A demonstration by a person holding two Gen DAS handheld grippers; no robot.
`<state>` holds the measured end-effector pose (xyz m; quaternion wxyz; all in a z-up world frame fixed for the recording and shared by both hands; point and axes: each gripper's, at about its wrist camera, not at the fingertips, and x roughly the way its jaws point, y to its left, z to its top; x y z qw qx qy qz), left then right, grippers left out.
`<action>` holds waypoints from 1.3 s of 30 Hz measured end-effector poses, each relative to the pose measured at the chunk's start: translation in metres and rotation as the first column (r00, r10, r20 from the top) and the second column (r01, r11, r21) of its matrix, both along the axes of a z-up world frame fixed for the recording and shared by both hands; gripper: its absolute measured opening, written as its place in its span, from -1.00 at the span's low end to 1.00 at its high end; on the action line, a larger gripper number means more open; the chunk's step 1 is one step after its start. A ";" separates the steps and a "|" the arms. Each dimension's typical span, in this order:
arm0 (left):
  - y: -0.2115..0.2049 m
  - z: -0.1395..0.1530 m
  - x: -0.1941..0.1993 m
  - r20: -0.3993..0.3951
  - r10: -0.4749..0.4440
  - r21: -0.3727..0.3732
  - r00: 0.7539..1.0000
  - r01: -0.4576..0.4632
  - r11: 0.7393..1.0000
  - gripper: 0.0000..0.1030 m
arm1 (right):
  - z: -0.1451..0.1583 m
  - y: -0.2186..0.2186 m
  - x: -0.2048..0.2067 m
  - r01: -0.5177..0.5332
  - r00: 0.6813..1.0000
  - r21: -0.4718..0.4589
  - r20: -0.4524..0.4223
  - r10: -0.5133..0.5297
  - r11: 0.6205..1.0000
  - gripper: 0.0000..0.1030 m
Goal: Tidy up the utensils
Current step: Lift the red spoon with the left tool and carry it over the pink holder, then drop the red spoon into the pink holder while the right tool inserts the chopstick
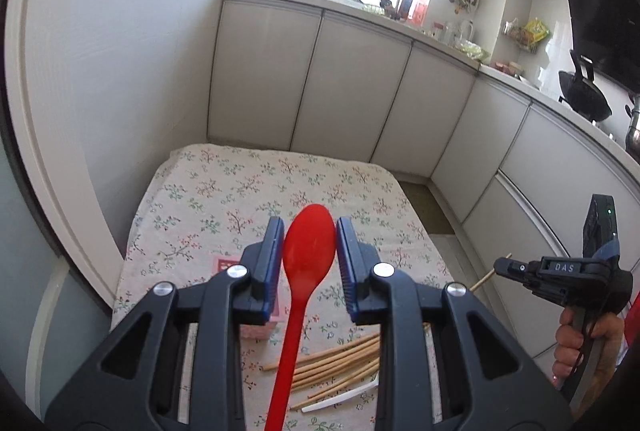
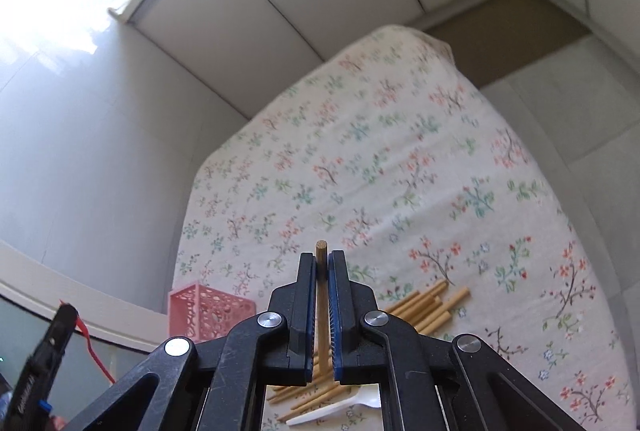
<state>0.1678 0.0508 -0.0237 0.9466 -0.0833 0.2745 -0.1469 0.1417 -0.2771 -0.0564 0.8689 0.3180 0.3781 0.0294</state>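
Left gripper (image 1: 308, 251) pinches red spoon (image 1: 306, 255), right gripper (image 2: 320, 267) pinches chopstick (image 2: 321, 251), both lifted clear of desk (image 2: 400, 159), likely for sorting into pink basket (image 2: 204, 315).

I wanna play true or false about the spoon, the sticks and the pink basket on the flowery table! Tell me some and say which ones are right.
1. The left claw holds a red spoon by its bowl. True.
2. The right claw is empty. False: it is shut on one wooden chopstick.
3. A pile of wooden chopsticks lies on the flowery tablecloth. True.
4. The pink basket is full of chopsticks. False: no chopsticks show in it; its inside is mostly hidden.
5. A white plastic utensil lies beside the chopstick pile. True.
6. The spoon is blue. False: it is red.
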 end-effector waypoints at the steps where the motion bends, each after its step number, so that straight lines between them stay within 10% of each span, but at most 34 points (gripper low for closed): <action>1: 0.004 0.001 0.003 0.013 0.013 -0.014 1.000 -0.013 1.000 -0.45 | 0.004 0.002 0.000 -0.005 1.000 -0.004 0.012 0.005 1.000 -0.91; 16: 0.007 -0.030 0.059 0.332 0.161 -0.072 0.929 -0.145 0.987 -0.44 | 0.021 0.020 0.008 -0.063 0.995 -0.009 0.078 0.064 0.998 -0.91; 26: 0.013 -0.066 0.081 0.243 0.180 -0.052 0.953 -0.173 0.984 -0.44 | 0.021 0.024 0.007 -0.073 0.994 -0.008 0.084 0.074 0.997 -0.91; 39: 0.017 -0.058 0.052 -0.059 0.170 0.085 0.984 -0.164 0.983 0.22 | 0.063 0.059 0.000 -0.128 0.973 -0.052 0.188 0.136 0.990 -0.91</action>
